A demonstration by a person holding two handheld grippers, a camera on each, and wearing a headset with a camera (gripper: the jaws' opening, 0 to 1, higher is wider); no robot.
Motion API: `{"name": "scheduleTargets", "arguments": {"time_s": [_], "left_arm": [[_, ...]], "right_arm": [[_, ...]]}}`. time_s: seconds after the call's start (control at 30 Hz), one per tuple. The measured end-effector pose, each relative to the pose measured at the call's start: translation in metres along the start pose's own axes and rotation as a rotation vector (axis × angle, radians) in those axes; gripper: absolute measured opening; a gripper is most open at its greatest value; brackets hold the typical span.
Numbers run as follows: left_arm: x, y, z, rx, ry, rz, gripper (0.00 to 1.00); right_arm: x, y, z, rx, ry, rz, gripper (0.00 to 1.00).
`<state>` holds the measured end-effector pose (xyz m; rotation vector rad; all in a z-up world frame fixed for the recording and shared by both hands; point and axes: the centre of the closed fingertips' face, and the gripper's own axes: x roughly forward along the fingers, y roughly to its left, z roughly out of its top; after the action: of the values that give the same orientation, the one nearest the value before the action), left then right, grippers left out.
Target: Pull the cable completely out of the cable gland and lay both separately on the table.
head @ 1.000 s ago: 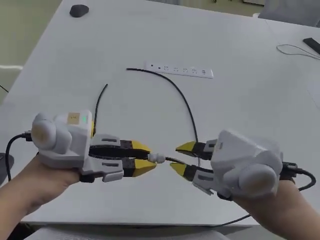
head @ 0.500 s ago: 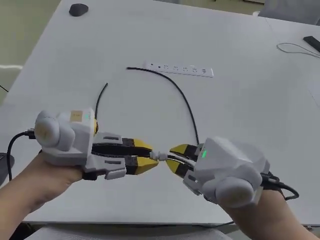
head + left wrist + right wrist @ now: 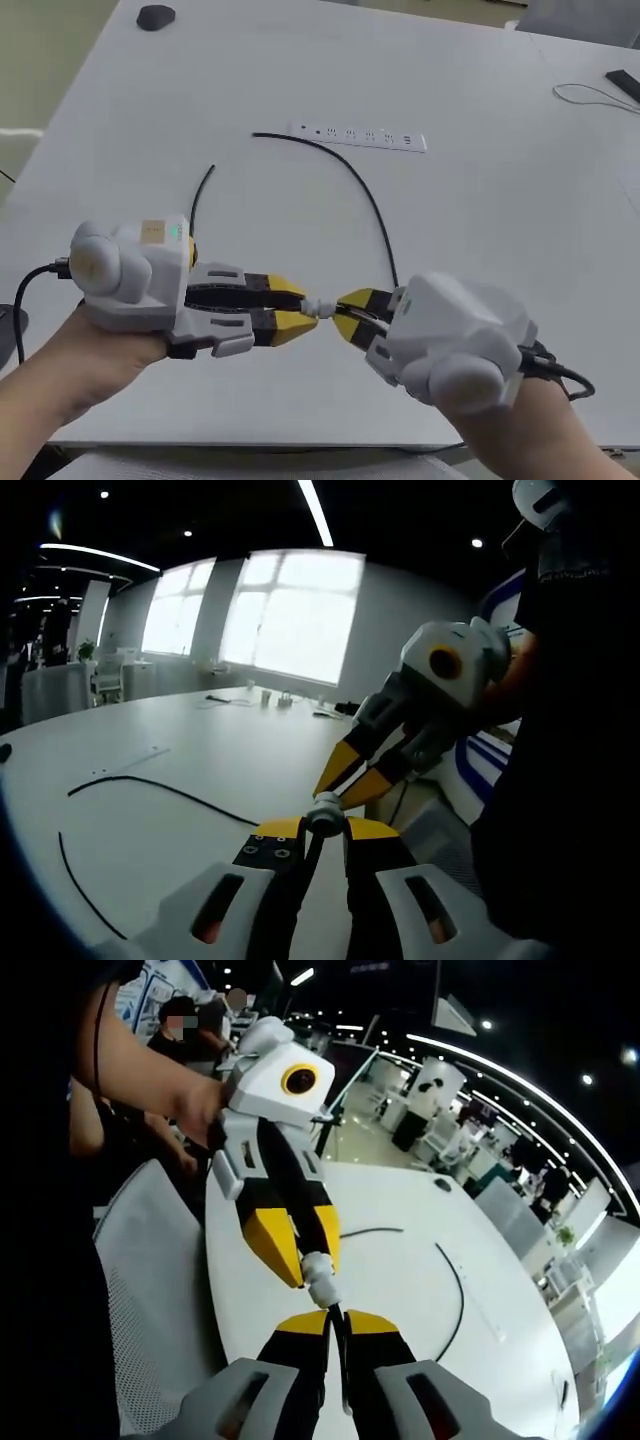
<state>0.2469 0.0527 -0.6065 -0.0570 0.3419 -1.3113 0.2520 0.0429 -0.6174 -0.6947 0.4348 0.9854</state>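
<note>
Right gripper (image 3: 342, 313) edged in, clenching cable (image 3: 361, 191) — left gripper (image 3: 300, 311) clenches gland (image 3: 320, 308), power strip (image 3: 357, 138) behind

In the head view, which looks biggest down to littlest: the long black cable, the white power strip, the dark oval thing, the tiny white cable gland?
1. Long black cable
2. Flat white power strip
3. Dark oval object
4. Small white cable gland, partly hidden between the jaws, so last place is less sure.
</note>
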Motion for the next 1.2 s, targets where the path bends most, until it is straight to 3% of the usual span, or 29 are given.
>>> {"name": "scheduleTargets", "arguments": {"time_s": [0.43, 0.5, 0.67, 1.07, 1.13, 1.2], "left_arm": [[-0.003, 0.005, 0.006, -0.015, -0.025, 0.021, 0.15], [-0.003, 0.006, 0.005, -0.013, -0.023, 0.025, 0.15], [-0.002, 0.007, 0.005, -0.017, -0.023, 0.031, 0.15], [-0.005, 0.008, 0.008, -0.032, -0.037, 0.043, 0.15], [-0.005, 0.009, 0.008, -0.052, -0.04, 0.045, 0.15], [-0.004, 0.008, 0.008, -0.048, -0.04, 0.046, 0.15]], "right_arm": [[0.0, -0.012, -0.006, 0.074, -0.001, -0.012, 0.0], [0.001, -0.012, -0.009, 0.129, 0.0, -0.012, 0.0], [0.001, -0.013, -0.014, 0.159, -0.004, -0.024, 0.0], [-0.001, -0.028, -0.043, 0.295, 0.033, -0.082, 0.0], [0.0, -0.027, -0.049, 0.395, 0.034, -0.076, 0.0], [0.001, -0.03, -0.055, 0.372, 0.044, -0.092, 0.0]]}}
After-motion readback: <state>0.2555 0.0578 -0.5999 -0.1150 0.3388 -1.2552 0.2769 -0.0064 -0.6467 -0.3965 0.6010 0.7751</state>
